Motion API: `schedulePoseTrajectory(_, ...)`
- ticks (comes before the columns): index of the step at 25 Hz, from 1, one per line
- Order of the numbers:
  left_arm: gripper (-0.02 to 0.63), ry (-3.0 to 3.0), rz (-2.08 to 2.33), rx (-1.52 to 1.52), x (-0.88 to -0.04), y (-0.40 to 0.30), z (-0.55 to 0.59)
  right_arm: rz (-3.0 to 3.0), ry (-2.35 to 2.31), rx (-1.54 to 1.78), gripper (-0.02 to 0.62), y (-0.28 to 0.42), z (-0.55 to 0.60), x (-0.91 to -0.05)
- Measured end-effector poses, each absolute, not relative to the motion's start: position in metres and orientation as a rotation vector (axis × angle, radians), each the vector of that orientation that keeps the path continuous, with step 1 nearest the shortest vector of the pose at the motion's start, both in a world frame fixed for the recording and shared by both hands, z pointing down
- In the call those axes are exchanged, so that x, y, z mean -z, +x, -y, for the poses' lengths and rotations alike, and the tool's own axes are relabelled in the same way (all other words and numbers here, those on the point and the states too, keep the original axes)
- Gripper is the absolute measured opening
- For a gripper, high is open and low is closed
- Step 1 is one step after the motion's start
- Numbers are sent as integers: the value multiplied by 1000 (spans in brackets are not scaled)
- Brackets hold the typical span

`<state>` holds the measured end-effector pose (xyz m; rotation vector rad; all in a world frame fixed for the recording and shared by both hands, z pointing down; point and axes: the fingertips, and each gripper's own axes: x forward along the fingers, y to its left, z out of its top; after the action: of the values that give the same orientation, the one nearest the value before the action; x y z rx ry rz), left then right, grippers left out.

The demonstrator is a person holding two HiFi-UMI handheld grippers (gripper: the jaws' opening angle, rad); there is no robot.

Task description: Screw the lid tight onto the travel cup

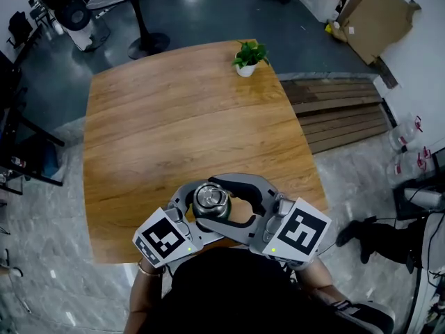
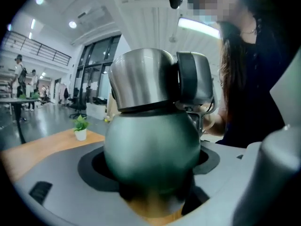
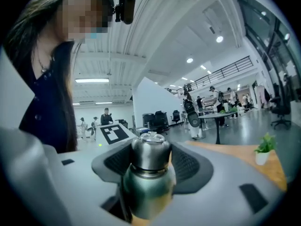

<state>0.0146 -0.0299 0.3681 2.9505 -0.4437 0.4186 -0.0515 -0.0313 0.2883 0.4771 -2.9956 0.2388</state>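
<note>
The left gripper (image 1: 186,211) is closed on the dark green, rounded body of the travel cup (image 1: 211,202), at the near edge of the wooden table (image 1: 160,131), close to the person's dark top. A brushed-steel lid (image 3: 150,150) with a small ring on top sits on the body. The right gripper (image 1: 240,202) pinches that lid between its ribbed black pads (image 3: 187,166). Each gripper's cube carries a black-and-white square marker. A small potted plant (image 1: 249,56) stands at the far edge.
</note>
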Motion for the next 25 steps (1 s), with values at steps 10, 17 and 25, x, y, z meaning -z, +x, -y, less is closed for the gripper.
schedulePoseTrajectory(10, 414, 2829, 877, -495, -372, 8, 57, 2958, 709, -166, 250, -48, 46, -287)
schedulePoseTrajectory(17, 416, 2883, 631, -379, -362, 9, 39, 3022, 501, -214, 250, -45, 34, -279)
schedulePoseTrajectory(25, 414, 2895, 687, -502, -368, 8, 45, 2991, 536, -185, 249, -45, 37, -283)
